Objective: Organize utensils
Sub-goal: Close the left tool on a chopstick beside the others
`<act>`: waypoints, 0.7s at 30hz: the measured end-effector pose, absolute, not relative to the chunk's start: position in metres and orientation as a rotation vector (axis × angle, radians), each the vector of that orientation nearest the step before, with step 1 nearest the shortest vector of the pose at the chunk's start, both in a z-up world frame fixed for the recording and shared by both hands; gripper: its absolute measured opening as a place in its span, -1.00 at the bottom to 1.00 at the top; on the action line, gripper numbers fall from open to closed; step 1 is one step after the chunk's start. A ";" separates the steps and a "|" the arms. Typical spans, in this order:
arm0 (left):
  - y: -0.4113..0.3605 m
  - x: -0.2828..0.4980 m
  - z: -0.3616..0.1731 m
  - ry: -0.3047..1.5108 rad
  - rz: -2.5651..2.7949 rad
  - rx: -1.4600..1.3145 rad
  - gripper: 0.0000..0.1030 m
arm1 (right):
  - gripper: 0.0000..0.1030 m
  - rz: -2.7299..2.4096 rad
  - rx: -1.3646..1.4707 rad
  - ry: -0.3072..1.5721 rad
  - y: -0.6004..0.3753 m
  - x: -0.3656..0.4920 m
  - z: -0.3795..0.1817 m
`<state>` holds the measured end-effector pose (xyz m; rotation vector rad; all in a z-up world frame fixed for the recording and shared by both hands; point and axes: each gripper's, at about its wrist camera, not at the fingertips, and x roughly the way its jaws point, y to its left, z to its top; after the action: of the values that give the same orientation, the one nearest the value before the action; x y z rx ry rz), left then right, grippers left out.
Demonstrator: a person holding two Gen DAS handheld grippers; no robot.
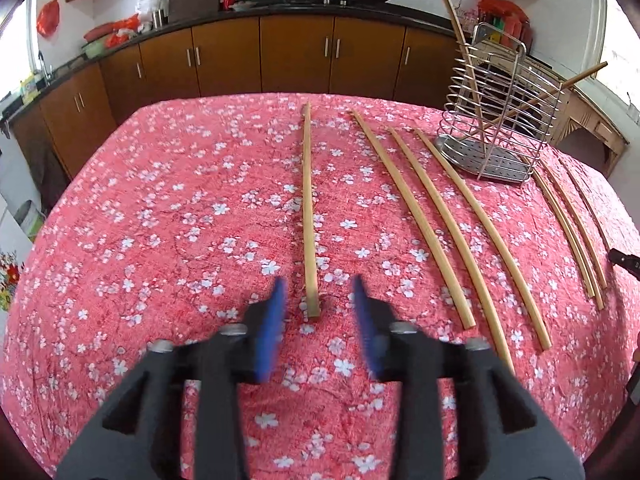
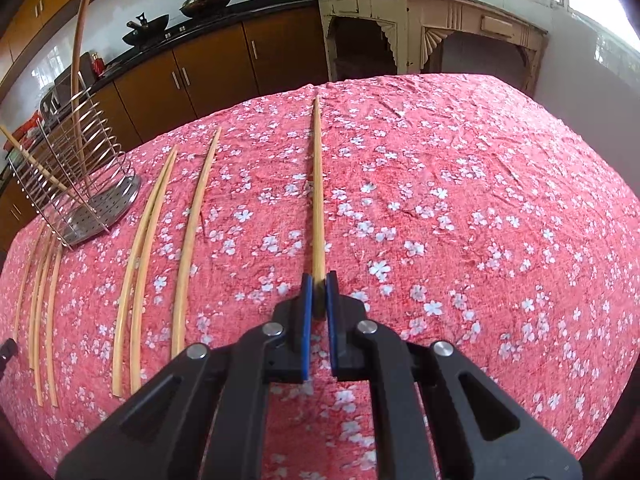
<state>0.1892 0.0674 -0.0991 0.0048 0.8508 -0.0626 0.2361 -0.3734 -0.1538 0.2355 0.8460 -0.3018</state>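
Note:
Several long bamboo chopsticks lie on the red flowered tablecloth [image 1: 160, 220]. My left gripper [image 1: 319, 284] is open, its blue pads either side of the near end of one chopstick [image 1: 307, 208]. My right gripper [image 2: 319, 278] is shut on the near end of another chopstick [image 2: 318, 184], which points away along the cloth. A wire utensil holder [image 1: 500, 120] stands at the far right in the left wrist view and at the left in the right wrist view [image 2: 76, 184]. It holds two chopsticks.
Three chopsticks [image 1: 452, 216] lie right of the left gripper, and thinner ones [image 1: 572, 224] beyond the holder. Brown kitchen cabinets [image 1: 296, 52] run behind the table. A cream wooden side table [image 2: 432, 28] stands past the far edge.

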 end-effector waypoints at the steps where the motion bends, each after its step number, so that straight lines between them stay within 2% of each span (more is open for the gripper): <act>1: 0.067 0.186 -0.098 0.841 -0.062 0.011 -0.12 | -0.84 -0.303 0.232 0.845 -0.371 0.236 -0.154; 5: 0.063 0.185 -0.100 0.861 -0.063 0.030 -0.13 | -0.84 -0.308 0.220 0.846 -0.368 0.234 -0.154; 9: 0.062 0.189 -0.105 0.894 -0.052 0.039 -0.33 | -0.84 -0.313 0.207 0.849 -0.364 0.232 -0.153; 16: 0.057 0.186 -0.106 0.895 -0.034 0.056 -0.40 | -0.84 -0.312 0.211 0.850 -0.362 0.227 -0.153; 18: 0.053 0.184 -0.105 0.894 -0.035 0.065 -0.53 | -0.84 -0.314 0.214 0.849 -0.362 0.226 -0.153; 19: 0.051 0.184 -0.105 0.893 -0.038 0.072 -0.74 | -0.84 -0.314 0.212 0.849 -0.362 0.226 -0.153; 20: 0.049 0.183 -0.106 0.893 -0.041 0.078 -0.85 | -0.84 -0.313 0.213 0.848 -0.362 0.226 -0.153; 21: 0.048 0.183 -0.105 0.892 -0.045 0.084 -0.86 | -0.85 -0.311 0.216 0.847 -0.363 0.225 -0.152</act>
<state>0.1833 0.0482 -0.1054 0.0842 0.8922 -0.0448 0.2253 -0.3627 -0.1522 0.2158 0.8472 -0.3111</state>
